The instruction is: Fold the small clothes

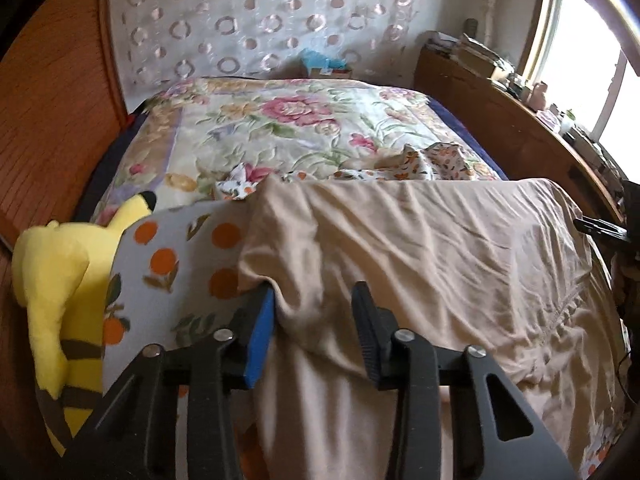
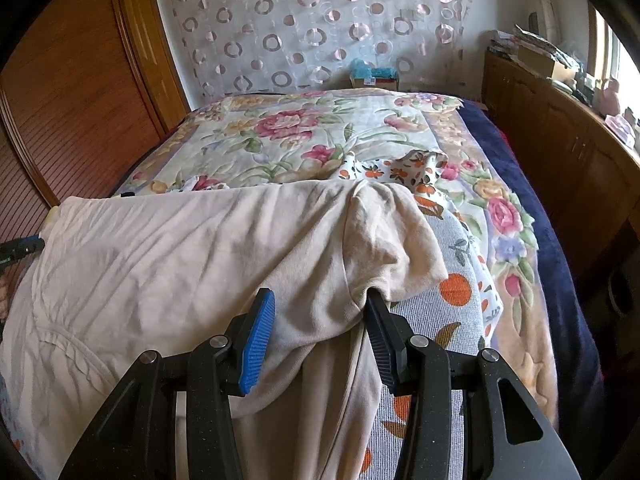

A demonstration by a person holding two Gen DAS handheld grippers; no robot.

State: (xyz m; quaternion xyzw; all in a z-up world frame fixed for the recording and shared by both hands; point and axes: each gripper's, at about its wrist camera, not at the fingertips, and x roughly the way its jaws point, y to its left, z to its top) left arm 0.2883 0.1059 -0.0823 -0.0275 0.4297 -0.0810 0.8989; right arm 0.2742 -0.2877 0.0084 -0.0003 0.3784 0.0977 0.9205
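A beige shirt (image 1: 420, 248) (image 2: 180, 248) lies spread over a grey cloth printed with oranges (image 1: 176, 256) (image 2: 452, 292) at the near end of the bed, and its near part hangs down toward me. My left gripper (image 1: 314, 292) straddles a raised fold at the shirt's left edge. Both pad faces still show, so the jaws stand open around the cloth. My right gripper (image 2: 319, 296) straddles the right sleeve in the same way, open, with its black fingertip (image 2: 372, 300) tucked under the sleeve hem. A white flower-print garment (image 1: 420, 160) (image 2: 384, 168) lies crumpled beyond the shirt.
A yellow plush toy (image 1: 60, 280) sits at the bed's left near corner. The floral quilt (image 1: 280, 128) covers the bed up to a patterned wall with a small box (image 1: 326, 66). A wooden wardrobe (image 1: 52, 120) stands on the left, and a cluttered cabinet (image 1: 500, 128) on the right below a window.
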